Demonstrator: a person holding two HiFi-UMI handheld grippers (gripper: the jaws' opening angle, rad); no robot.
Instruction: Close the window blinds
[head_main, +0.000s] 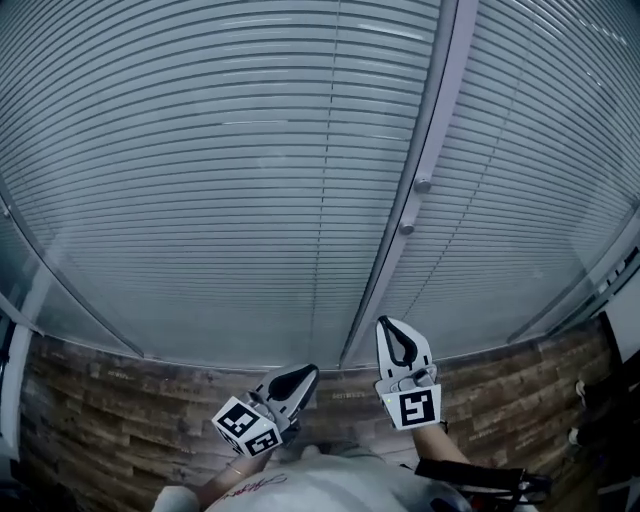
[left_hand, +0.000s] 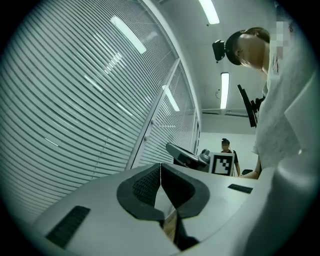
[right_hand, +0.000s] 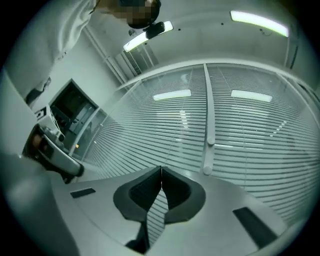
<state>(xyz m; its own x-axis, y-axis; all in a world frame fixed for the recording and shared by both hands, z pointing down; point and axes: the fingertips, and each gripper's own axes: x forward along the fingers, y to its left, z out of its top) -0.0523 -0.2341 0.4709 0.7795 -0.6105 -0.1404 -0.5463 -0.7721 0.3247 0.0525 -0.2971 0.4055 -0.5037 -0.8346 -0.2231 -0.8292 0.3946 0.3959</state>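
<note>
Grey horizontal blinds (head_main: 220, 200) hang over two window panes, split by a pale upright frame bar (head_main: 435, 130). Two round-ended wands (head_main: 422, 185) hang along that bar and show again in the right gripper view (right_hand: 210, 143). Nothing shows through the slats (right_hand: 250, 130). My left gripper (head_main: 305, 375) sits low at the centre, shut, with nothing between its jaws (left_hand: 160, 166). To its right, my right gripper (head_main: 388, 328) is also shut and empty (right_hand: 161, 170). It points at the foot of the frame bar, apart from the blinds and the wands.
A wood-patterned surface (head_main: 120, 400) runs below the window. Dark objects stand at the far right (head_main: 600, 400). In the left gripper view another person (left_hand: 226, 146) stands far off beyond my right gripper's marker cube (left_hand: 221, 163). A dark screen (right_hand: 72, 112) is at the left.
</note>
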